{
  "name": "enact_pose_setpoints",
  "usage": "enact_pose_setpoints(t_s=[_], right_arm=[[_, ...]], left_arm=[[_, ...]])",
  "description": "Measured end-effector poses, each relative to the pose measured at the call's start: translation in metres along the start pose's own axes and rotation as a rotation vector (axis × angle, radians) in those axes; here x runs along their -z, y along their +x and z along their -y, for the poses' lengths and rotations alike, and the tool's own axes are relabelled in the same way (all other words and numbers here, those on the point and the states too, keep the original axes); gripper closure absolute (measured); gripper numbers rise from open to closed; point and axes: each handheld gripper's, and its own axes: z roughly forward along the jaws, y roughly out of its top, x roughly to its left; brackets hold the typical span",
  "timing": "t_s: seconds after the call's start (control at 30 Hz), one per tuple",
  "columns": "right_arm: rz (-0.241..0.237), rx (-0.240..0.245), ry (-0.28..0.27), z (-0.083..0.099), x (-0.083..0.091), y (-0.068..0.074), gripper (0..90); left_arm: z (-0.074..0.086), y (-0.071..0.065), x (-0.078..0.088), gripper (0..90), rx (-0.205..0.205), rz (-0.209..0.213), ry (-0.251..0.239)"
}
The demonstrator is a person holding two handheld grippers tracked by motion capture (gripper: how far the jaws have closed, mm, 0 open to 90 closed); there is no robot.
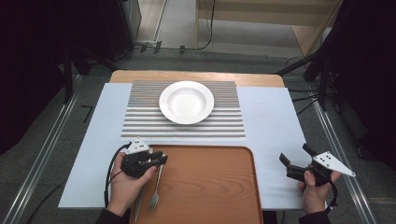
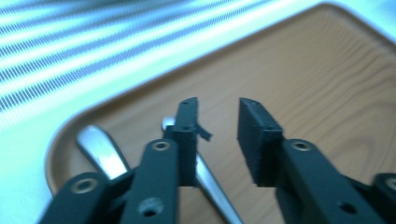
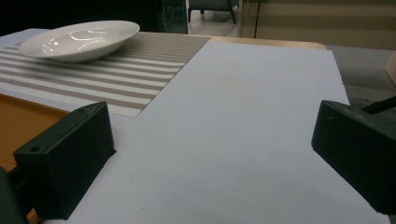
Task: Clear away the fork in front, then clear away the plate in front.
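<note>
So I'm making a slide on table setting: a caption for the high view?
Left claw open over a fork on the wooden tray.

fork [image 1: 155, 188] — silver, flat | tray's left edge, tines toward the person | second utensil's handle [image 2: 100, 151] beside it

Grey carpet floor [image 1: 187, 58], dark curtains [image 1: 28, 70] at both sides.

One plate [image 1: 186, 101], one placemat [image 1: 140, 122], one tray [image 1: 210, 186], one fork [image 1: 155, 191], one knife [image 1: 139, 205].
</note>
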Motion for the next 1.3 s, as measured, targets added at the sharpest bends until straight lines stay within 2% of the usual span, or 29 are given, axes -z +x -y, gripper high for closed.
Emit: enact_pose_setpoints(t_s=[0.13,0.2,0.27,0.33,0.37,0.4,0.63,0.87,1.07,1.3], right_arm=[[0.001,0.002,0.0,0.0,0.0,0.001,0.0],[0.001,0.006,-0.002,0.0,0.0,0.001,0.0],[-0.002,0.007,-0.002,0.0,0.0,0.001,0.0],[-0.004,0.009,-0.001,0.0,0.0,0.001,0.0],[-0.003,0.008,-0.001,0.0,0.0,0.001,0.0],[-0.005,0.007,-0.002,0.0,0.0,0.001,0.0],[-0.007,0.006,-0.003,0.0,0.0,0.001,0.0],[-0.011,0.007,-0.005,0.0,0.0,0.0,0.0],[-0.014,0.01,-0.005,0.0,-0.001,0.001,0.0],[-0.017,0.014,-0.006,0.0,0.0,0.001,0.0]], left_arm=[[-0.008,0.009,0.003,36.0,0.022,0.023,-0.028],[-0.011,0.016,0.004,29.3,0.048,0.051,-0.053],[-0.014,0.022,0.005,21.6,0.076,0.053,-0.083],[-0.017,0.027,0.004,7.5,0.09,0.049,-0.081],[-0.019,0.028,0.003,1.8,0.089,0.047,-0.077],[-0.02,0.029,0.004,0.0,0.077,0.046,-0.08],[-0.033,0.037,0.003,0.0,0.073,0.02,-0.086],[-0.052,0.045,-0.001,0.0,0.067,0.017,-0.099],[-0.067,0.055,-0.009,0.0,0.086,0.024,-0.101],[-0.076,0.067,-0.019,0.0,0.118,0.03,-0.098]])
